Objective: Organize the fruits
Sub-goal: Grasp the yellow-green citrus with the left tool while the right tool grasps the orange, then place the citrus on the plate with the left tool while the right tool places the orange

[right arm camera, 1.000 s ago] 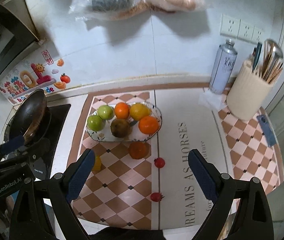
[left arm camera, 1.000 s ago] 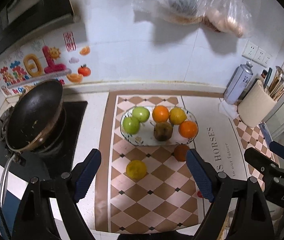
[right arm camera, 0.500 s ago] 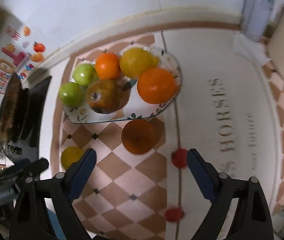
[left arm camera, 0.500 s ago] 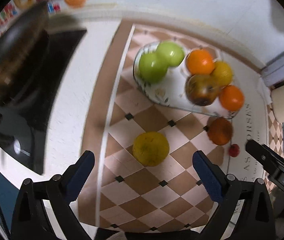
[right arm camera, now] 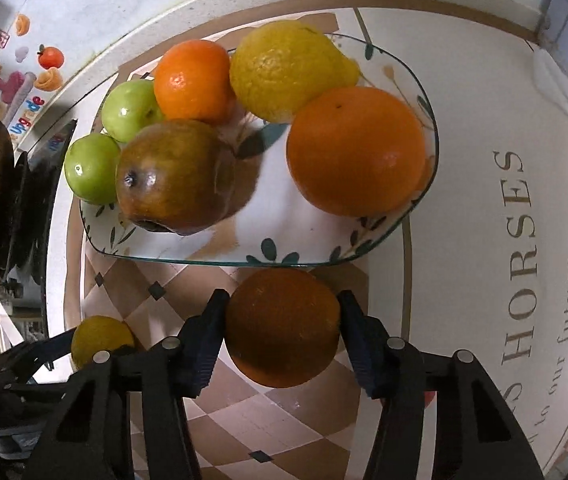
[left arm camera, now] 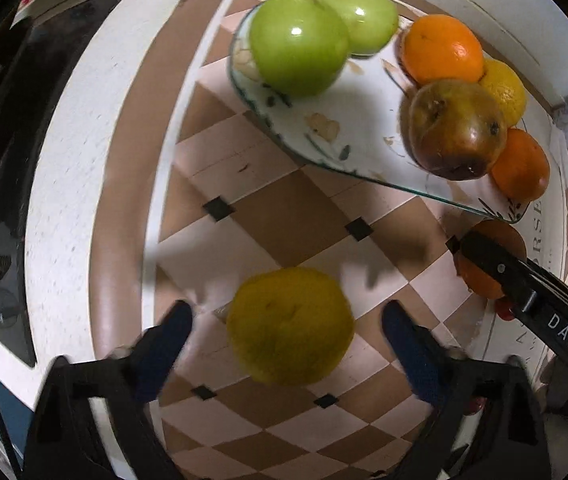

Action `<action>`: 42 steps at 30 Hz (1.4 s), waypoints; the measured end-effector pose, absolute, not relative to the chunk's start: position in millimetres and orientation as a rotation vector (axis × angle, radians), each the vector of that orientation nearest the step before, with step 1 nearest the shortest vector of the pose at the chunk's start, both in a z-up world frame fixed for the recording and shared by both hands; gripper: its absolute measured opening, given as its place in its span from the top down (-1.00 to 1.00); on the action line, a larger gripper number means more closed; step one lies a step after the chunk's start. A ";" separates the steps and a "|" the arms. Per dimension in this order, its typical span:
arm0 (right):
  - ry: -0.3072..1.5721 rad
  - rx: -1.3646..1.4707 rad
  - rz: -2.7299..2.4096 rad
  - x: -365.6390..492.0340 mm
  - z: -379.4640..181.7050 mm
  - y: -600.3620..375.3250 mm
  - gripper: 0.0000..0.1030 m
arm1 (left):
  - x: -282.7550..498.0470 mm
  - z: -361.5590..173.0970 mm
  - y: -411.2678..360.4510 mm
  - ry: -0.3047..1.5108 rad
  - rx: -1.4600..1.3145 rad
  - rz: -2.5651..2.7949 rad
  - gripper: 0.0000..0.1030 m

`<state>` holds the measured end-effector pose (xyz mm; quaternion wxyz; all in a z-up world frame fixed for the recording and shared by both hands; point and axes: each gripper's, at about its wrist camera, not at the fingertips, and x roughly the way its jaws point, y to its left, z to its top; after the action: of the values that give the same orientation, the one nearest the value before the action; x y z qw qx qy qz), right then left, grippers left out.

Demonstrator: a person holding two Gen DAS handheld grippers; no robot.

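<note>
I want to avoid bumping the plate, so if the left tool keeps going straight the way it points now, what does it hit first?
Most likely the round yellow-green citrus fruit lying on the checkered mat. It sits between the open fingers of the left tool, with gaps on both sides. The glass fruit plate lies farther ahead, though depth is hard to judge.

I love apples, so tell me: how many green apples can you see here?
2. Both round green apples sit side by side at the left end of the glass plate: one nearer the front, one behind it. Other fruit could hide more.
</note>
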<state>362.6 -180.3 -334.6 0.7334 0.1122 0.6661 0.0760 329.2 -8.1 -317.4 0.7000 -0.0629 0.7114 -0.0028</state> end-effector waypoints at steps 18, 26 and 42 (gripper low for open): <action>1.361 0.489 0.232 365.6 -281.5 -210.9 -0.10 | 335.1 -258.9 -28.9 1.495 -0.230 -0.116 -0.10; 1.373 0.488 0.226 398.5 -294.0 -209.0 -0.10 | 394.6 -246.6 -27.3 1.453 -0.232 -0.102 -0.10; 1.329 0.500 0.230 394.5 -286.6 -205.0 -0.11 | 430.8 -283.9 -19.0 1.506 -0.198 -0.053 -0.13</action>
<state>394.5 -205.0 -286.6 0.7522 0.2292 0.6088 0.1051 430.8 -19.0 -283.9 0.7249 -0.0899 0.6826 -0.0239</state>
